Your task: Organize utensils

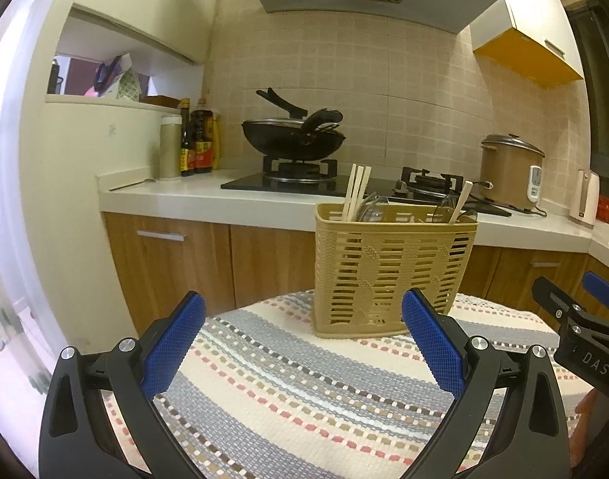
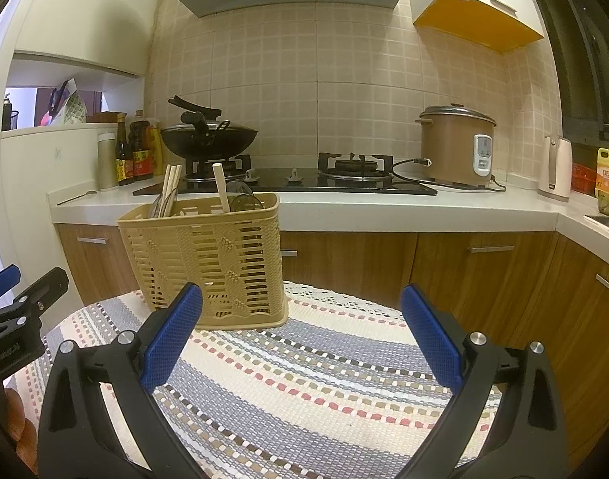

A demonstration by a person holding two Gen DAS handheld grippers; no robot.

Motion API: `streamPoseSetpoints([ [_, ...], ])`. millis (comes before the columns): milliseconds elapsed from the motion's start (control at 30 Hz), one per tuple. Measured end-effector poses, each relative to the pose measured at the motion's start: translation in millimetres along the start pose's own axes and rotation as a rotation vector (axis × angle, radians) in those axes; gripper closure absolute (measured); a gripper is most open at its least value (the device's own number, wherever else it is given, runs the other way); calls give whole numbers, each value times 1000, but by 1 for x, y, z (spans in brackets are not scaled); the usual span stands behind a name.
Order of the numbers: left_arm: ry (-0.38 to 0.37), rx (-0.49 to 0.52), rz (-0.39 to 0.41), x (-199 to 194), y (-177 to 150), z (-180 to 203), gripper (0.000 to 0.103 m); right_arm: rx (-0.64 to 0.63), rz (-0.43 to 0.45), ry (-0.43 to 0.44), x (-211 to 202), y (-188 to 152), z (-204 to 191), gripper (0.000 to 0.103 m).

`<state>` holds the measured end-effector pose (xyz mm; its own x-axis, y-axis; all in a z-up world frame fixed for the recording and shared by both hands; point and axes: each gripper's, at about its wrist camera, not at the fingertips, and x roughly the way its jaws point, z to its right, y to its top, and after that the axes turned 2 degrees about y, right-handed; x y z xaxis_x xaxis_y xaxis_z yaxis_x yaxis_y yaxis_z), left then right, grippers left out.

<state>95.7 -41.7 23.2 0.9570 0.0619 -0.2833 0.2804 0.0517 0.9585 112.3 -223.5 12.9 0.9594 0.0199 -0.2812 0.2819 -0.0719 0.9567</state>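
Note:
A tan slotted plastic utensil basket (image 1: 388, 271) stands upright on a table with a striped woven cloth (image 1: 288, 391). It holds wooden chopsticks (image 1: 356, 191) and metal spoons (image 1: 374, 207). It also shows in the right wrist view (image 2: 208, 263), with chopsticks (image 2: 171, 189) and a spoon (image 2: 244, 197) sticking up. My left gripper (image 1: 302, 343) is open and empty, just in front of the basket. My right gripper (image 2: 302, 339) is open and empty, to the right of the basket. The right gripper also shows at the right edge of the left wrist view (image 1: 580, 319).
Behind the table runs a white kitchen counter (image 2: 384, 207) with a gas hob, a black wok (image 1: 292, 139), sauce bottles (image 1: 196, 143), a rice cooker (image 2: 456, 147) and a kettle (image 2: 556, 171). Wooden cabinets (image 2: 484, 279) stand below.

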Motion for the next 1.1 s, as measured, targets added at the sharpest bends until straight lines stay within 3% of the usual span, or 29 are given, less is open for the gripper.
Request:
streamPoseSetpoints([
  [733, 32, 9, 27, -3, 1, 0, 8, -8, -7, 6, 1, -1, -2, 8],
  [1100, 15, 7, 18, -4, 2, 0, 8, -5, 4, 3, 2, -1, -1, 8],
])
